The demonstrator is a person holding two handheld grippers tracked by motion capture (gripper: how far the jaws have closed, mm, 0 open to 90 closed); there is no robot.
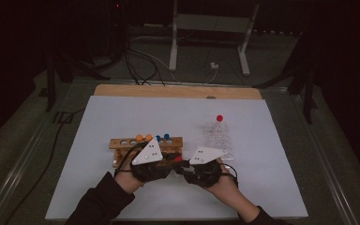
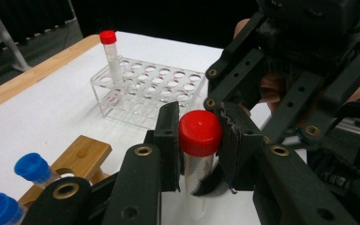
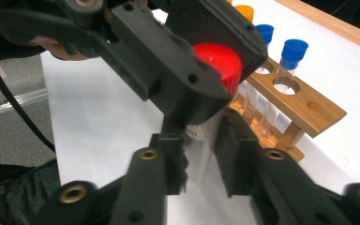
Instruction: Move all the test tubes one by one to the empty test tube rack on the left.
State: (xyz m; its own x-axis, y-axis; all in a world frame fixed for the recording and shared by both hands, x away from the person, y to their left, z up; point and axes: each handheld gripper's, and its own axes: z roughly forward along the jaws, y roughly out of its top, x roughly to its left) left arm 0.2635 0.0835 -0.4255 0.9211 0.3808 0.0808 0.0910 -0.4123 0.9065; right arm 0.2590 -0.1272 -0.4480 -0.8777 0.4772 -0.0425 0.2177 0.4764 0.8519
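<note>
Holding a red-capped tube (image 2: pixel 199 140) between both grippers, just in front of the wooden rack (image 1: pixel 122 142): I see my left gripper (image 2: pixel 198 140) clamped on its cap, my right gripper (image 3: pixel 201 150) pinching its clear body lower down. Beyond the rack's right end, another red-capped tube stands in a clear rack (image 2: pixel 145 89).

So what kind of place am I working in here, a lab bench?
Probably a recording rig staged as a lab bench: a white sheet on a wooden table, a wooden tube rack, a clear plastic rack, cables and a stand behind.
</note>
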